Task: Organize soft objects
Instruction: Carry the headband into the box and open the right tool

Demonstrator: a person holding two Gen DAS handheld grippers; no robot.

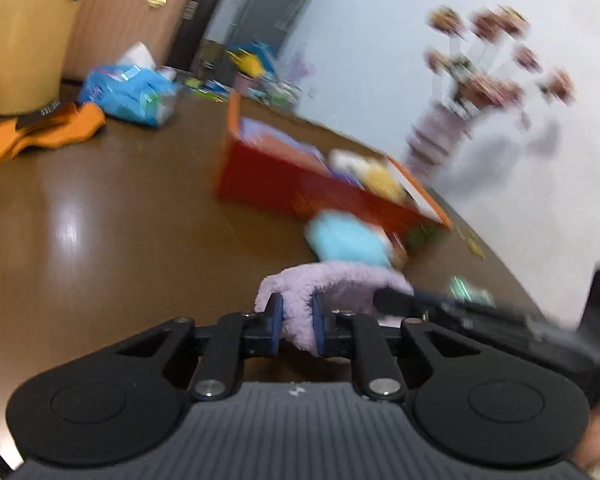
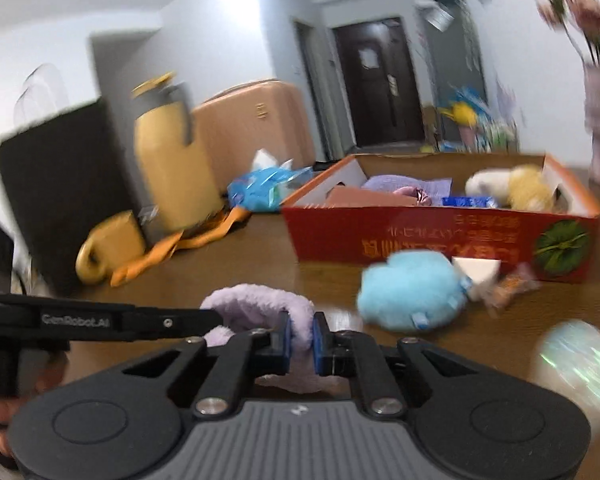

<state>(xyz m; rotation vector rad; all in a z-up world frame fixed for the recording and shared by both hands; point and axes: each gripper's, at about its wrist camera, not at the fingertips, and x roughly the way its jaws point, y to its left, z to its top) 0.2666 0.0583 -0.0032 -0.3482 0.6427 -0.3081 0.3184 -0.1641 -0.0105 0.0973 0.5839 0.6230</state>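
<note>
Both grippers hold one fluffy lilac cloth (image 1: 332, 280) above the brown table. My left gripper (image 1: 297, 316) is shut on one end of it. My right gripper (image 2: 301, 334) is shut on the other end of the lilac cloth (image 2: 256, 304). The right gripper also shows at the right of the left wrist view (image 1: 480, 312), and the left gripper at the left of the right wrist view (image 2: 100, 322). A light blue plush (image 2: 410, 288) lies in front of the red cardboard box (image 2: 420, 236), which holds a yellow and white plush (image 2: 512, 188) and folded fabrics.
A yellow thermos (image 2: 168, 164), a yellow mug (image 2: 108, 248), an orange cloth (image 1: 40, 136) and a blue tissue pack (image 1: 128, 92) sit at the table's far side. A pink suitcase (image 2: 252, 128) stands behind. A vase of flowers (image 1: 440, 136) stands by the wall. A shiny packet (image 2: 576, 360) lies at the right.
</note>
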